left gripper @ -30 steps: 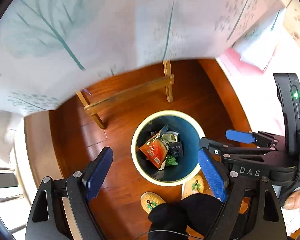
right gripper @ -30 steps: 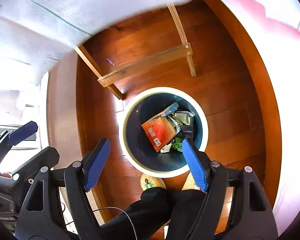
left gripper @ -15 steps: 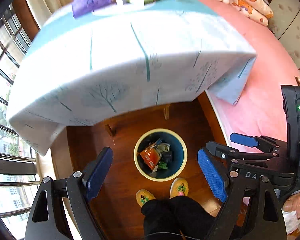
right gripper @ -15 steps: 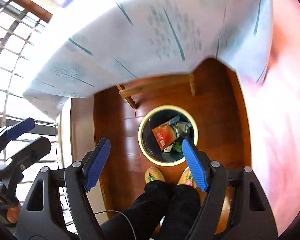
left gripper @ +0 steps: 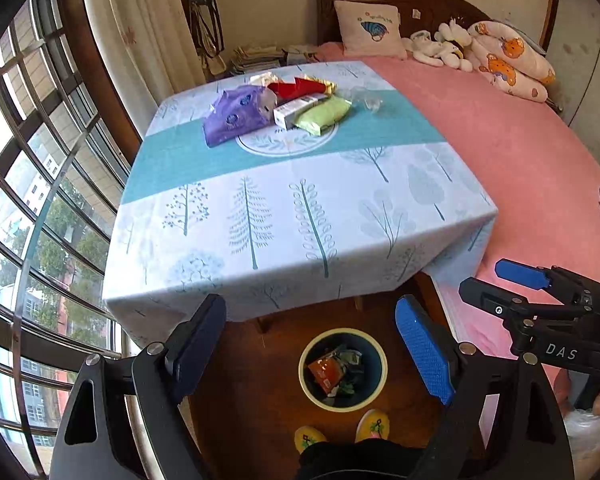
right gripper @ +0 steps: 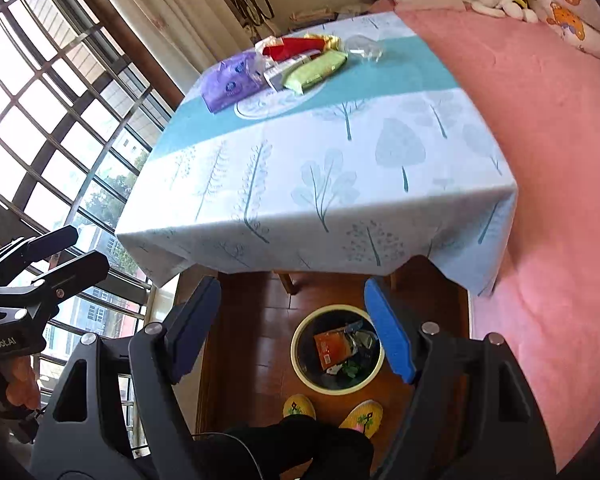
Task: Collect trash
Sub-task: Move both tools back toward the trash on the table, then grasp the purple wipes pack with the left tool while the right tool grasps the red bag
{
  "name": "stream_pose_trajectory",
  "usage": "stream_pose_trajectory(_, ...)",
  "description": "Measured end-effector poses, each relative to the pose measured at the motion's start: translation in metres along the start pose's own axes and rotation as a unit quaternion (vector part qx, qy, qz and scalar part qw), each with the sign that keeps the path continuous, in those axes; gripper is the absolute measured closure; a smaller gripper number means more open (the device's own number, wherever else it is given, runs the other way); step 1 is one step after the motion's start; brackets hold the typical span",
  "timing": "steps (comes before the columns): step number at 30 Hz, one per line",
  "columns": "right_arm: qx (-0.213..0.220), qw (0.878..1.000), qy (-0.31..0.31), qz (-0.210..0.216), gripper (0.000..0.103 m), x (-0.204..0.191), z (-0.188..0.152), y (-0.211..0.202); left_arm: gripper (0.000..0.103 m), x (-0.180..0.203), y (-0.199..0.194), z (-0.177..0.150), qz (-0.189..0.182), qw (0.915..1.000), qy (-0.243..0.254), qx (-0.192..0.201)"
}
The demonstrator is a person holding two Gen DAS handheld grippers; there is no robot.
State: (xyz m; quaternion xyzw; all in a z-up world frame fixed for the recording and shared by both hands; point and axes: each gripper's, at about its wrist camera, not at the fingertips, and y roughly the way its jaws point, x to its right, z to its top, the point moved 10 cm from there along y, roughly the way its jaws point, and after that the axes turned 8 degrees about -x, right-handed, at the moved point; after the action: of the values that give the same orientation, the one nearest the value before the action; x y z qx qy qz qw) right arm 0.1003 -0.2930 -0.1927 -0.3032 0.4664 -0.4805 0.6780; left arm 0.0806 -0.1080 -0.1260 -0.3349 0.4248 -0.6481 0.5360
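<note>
A round bin stands on the wooden floor under the table's near edge, holding an orange packet and other wrappers. On the far half of the table lie a purple pack, a red packet, a white box, a green packet and clear plastic. My left gripper and my right gripper hang high above the bin, both open and empty.
The table wears a tree-printed cloth. A pink bed with a pillow and soft toys lies to the right, a barred window to the left. A person's slippered feet stand by the bin.
Both grippers have risen and tilted up, from close over the bin to above table height. The tabletop and its trash have come into view. Both stayed open.
</note>
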Motion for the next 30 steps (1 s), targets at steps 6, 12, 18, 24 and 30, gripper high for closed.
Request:
stream_pose_trajectory(6,0.031,0.999,-0.023,0.016,0.031,-0.015,0.047,-0.030,0.015,-0.011,-0.026,0.041,0.018,0.9993,-0.004,0.034)
stream_pose_trajectory(12,0.046,0.999,-0.021,0.019,0.031,-0.023,0.090,-0.030,0.015,-0.024,-0.025,0.092,0.026,0.9983,0.001,0.053)
stream_pose_trajectory(18,0.069,0.998,-0.011,0.004,0.031,-0.019,0.148,-0.017,0.015,-0.047,0.003,0.164,0.023,0.9972,0.011,0.070)
stream_pose_trajectory(24,0.085,0.996,0.026,-0.022,0.031,-0.012,0.215,0.013,0.015,-0.089,0.059,0.253,0.002,0.9970,0.035,0.068)
stream_pose_trajectory(30,0.074,0.991,0.107,-0.044,0.031,0.000,0.279,0.070,0.010,-0.138,0.138,0.348,-0.017,0.9959,0.079,0.040)
